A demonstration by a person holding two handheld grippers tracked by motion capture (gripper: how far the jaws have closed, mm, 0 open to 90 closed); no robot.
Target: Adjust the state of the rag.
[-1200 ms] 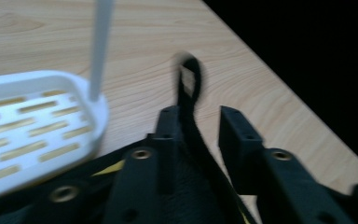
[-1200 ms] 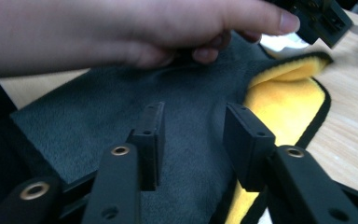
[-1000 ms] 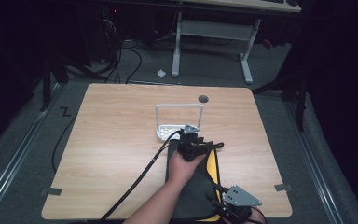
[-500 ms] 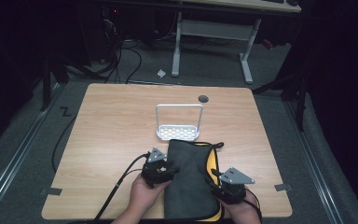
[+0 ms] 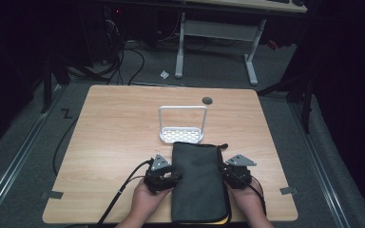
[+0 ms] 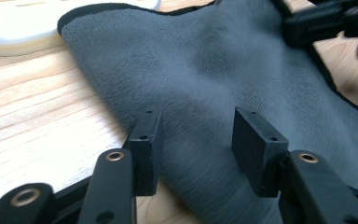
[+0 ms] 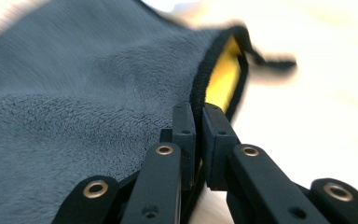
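A dark grey fleece cloth (image 5: 197,183) with black edging and a yellow underside lies folded into a long strip near the surface's front edge, running near to far, its far end just beside a white rack.

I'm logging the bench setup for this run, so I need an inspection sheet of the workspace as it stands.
Surface: light wooden table, a round dark grommet near its far edge.
Job's things: folded grey cloth with black trim and a yellow underside, lying at the near edge.
Clutter: white rack with a slotted base, just beyond the cloth.
Grippers: left gripper open, jaws astride the cloth's left edge; right gripper has just been closing and pinches the cloth's right hem.
Cables: black cable trails from the left gripper off the near edge; more cables lie on the floor behind.
Surroundings: dark room, grey floor, white-legged desk beyond.
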